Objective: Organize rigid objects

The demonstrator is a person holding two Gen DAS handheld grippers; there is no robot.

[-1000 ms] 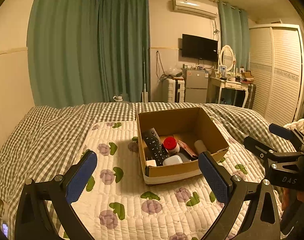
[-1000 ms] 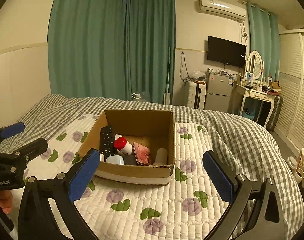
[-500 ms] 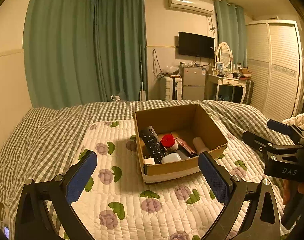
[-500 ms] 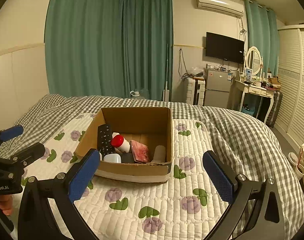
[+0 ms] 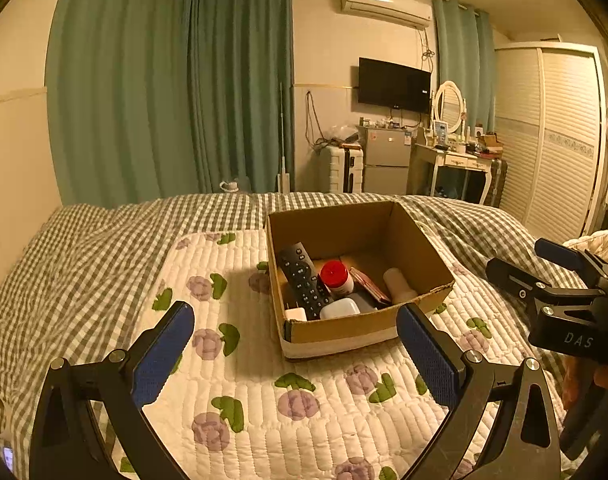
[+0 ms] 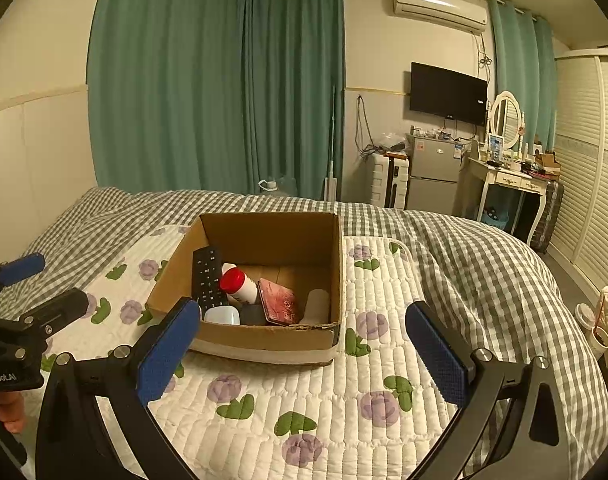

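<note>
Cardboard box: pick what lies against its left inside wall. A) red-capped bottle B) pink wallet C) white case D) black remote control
D: the black remote control leans along the left wall of the cardboard box, with the red-capped bottle just right of it.

Box [image 5: 344,332] on quilt [image 5: 248,364], remote [image 5: 302,280] and bottle [image 5: 337,278] inside

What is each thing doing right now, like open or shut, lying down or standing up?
Cardboard box: open on top, sitting on the bed.
Remote: leaning inside the box.
Red-capped bottle: lying on its side, cap on.
Left gripper: open, empty.
Right gripper: open, empty.
TV: off.
</note>
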